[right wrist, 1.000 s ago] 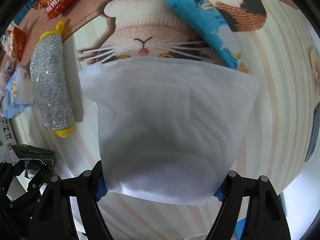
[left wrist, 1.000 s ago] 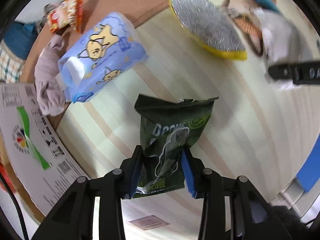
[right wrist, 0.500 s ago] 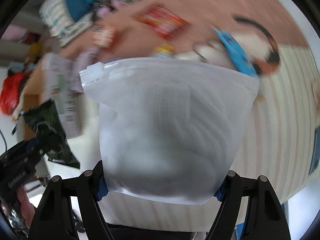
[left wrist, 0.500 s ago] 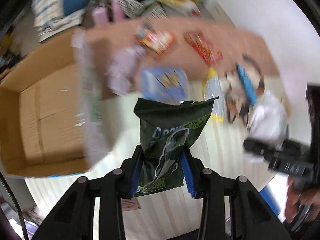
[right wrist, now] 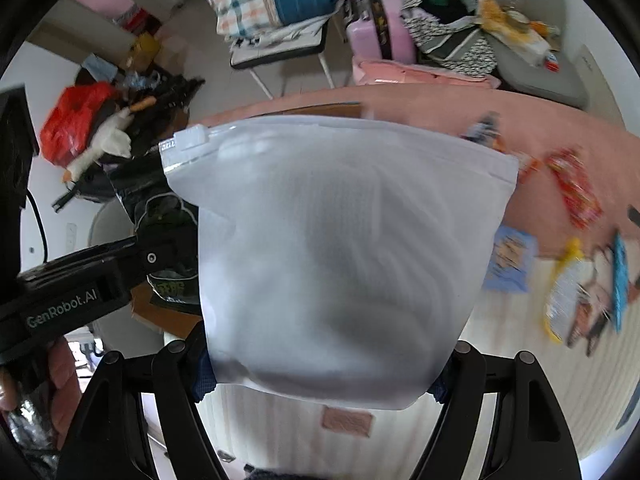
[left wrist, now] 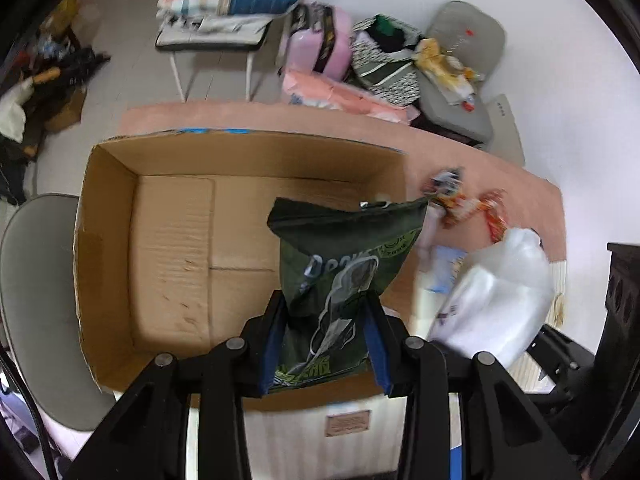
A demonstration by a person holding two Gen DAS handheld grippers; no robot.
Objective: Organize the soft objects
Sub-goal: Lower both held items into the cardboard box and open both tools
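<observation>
cluttered room, two handheld grippers carrying bags above a pink-topped table and an open cardboard box.

left wrist view: an open cardboard box [left wrist: 168, 248] fills the centre and 9 o'clock side of the table [left wrist: 460, 160]. the left gripper [left wrist: 326, 340], at 6 o'clock, is narrowly clamped on a dark green snack pouch [left wrist: 344, 272] hanging over the box. a frosted white zip bag [left wrist: 496, 296] sits at 3 o'clock.
right wrist view: past the same table [right wrist: 420, 108], bags and a chair crowd 12 o'clock. the right gripper [right wrist: 320, 376] stands wide, pressed on both sides of the frosted white zip bag [right wrist: 340, 248]. blurred snack packets [right wrist: 572, 188] lie at 3 o'clock. the left gripper [right wrist: 160, 256] holds the green pouch [right wrist: 168, 216] at 9 o'clock.
</observation>
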